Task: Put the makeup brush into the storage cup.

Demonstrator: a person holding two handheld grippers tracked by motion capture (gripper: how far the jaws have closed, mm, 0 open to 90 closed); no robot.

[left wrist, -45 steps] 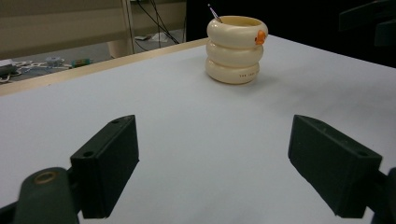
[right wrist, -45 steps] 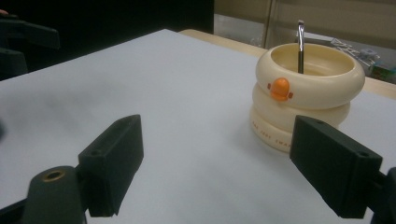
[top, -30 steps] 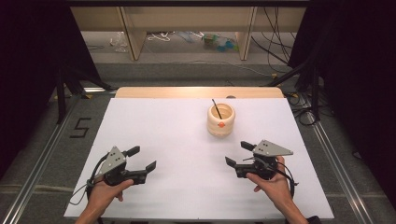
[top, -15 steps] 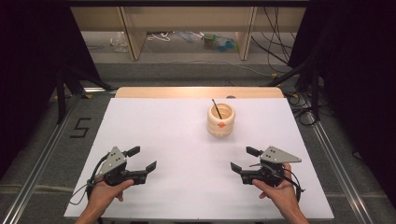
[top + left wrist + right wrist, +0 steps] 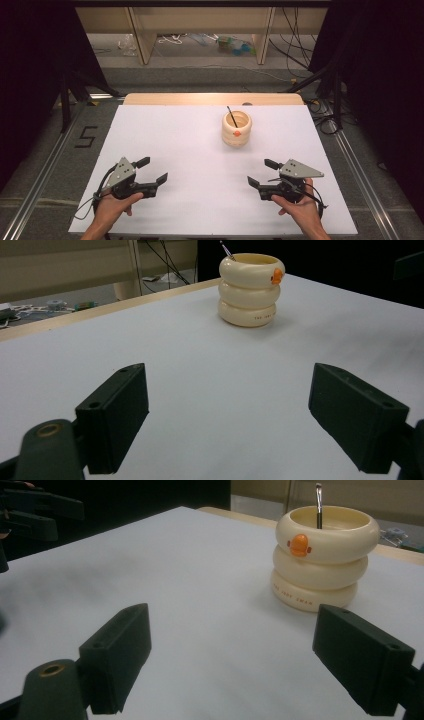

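My left gripper [image 5: 150, 171]: black body, blocky black jaws, grey triangular plate, black cable trailing. My right gripper [image 5: 262, 172]: same build. Forearms bare, no sleeves.

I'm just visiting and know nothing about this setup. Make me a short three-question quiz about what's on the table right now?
1. True or false: the left gripper is clamped on the cream holder.
2. What stands inside the holder? A) a spoon B) a thin dark brush C) nothing
3. Fill in: the small duck-like mark on the holder is coloured ____.

Key:
1. False; both the left gripper and the right gripper are open, apart from the holder.
2. B
3. Orange
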